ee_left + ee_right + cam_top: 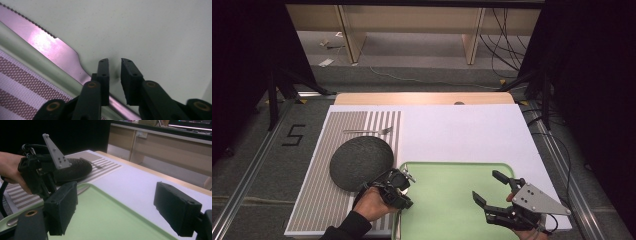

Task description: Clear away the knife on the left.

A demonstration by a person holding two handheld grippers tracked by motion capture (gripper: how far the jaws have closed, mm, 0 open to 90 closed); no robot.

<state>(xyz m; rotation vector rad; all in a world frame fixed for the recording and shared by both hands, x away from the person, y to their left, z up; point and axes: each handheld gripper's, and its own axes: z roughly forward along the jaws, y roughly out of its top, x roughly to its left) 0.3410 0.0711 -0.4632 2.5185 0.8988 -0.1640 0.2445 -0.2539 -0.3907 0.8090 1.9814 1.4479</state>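
Jaws slightly apart over knife handle

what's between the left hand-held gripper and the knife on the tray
Nothing visible. The left hand-held gripper hangs just over the knife, which lies along the green tray's left edge; its slightly parted jaws straddle the handle.

Green tray, dark plate on striped mat, fork beyond

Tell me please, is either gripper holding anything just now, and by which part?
Nothing is held. The left gripper hangs over the knife handle on the tray, jaws slightly apart beside it. The right gripper is wide open above the tray.
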